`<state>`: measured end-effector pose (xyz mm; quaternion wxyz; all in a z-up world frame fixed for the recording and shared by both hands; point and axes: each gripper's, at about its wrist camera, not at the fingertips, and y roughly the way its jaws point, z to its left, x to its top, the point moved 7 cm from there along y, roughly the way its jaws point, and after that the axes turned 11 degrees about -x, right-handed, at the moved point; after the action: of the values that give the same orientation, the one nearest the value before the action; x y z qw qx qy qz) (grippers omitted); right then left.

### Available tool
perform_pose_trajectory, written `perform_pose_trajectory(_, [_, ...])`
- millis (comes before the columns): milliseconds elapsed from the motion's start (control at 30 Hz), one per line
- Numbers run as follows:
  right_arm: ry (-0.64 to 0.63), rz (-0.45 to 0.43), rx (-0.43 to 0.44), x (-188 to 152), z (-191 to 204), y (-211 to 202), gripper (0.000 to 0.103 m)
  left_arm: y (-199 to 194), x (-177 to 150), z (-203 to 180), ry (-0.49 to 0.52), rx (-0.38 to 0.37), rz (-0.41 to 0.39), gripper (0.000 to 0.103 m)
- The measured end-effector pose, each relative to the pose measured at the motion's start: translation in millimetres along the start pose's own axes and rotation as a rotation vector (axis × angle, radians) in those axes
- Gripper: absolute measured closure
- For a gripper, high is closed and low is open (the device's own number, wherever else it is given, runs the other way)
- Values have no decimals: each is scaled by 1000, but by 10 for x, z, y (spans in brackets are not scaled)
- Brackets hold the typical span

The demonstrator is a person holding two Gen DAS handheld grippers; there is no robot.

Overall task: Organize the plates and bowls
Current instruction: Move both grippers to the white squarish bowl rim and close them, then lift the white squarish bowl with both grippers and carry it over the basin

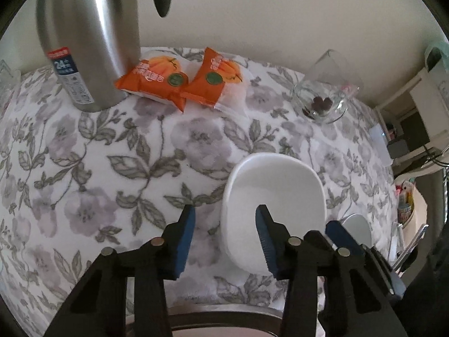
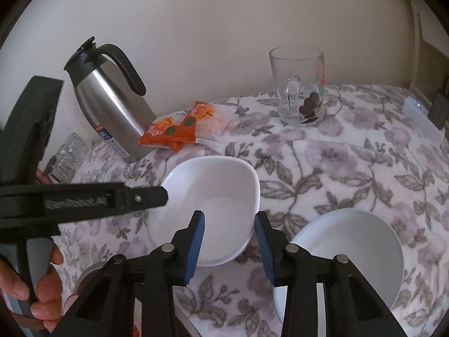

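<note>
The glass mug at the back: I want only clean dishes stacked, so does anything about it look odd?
Yes. The glass mug stands upright near the wall with a few dark brown pieces at its bottom. What they are I cannot tell.

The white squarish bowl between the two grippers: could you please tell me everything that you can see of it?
The white squarish bowl looks like glossy ceramic or plastic, with rounded corners, a thick rim and a deep, empty basin. It sits upright on the floral tablecloth, beside a round white bowl. The left gripper straddles its left wall, the right gripper its near right wall, one finger of each inside; whether the pads press yet is unclear.
</note>
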<state>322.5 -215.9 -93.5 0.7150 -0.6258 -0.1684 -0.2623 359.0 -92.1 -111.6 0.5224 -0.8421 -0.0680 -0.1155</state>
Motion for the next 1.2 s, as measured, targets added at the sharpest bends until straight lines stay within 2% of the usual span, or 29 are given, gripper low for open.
perform_pose_trajectory(67, [-1,-9,-4,17,-13,-6,69,41,6,3,4,9,5,66])
perform_pose_trajectory(233, [-10,-14,3,36,12,14,69,96,9,46,19,52,17,79])
perform_pose_trajectory(533, [12,9,-11,-2,-51,97,69,143,21,100,26,81,38,80])
perform_pose_trajectory(767, [3,31,-36,-64,-42,158,78,178,30,90,35,90,48,81])
perform_pose_trajectory(900, [16,41,-42,-76,-80,185,85,237,-3,62,44,87,68,89])
perform_pose_trajectory(1000, [31,55,-33,-95,-98,212,85,269,-35,7,59,78,80,92])
perform_pose_trajectory(1100, [25,52,-45,-100,-94,205,86,262,-51,-31,89,104,81,93])
perform_pose_trajectory(1200, [32,48,-49,-105,-114,185,87,226,-49,-40,95,98,76,93])
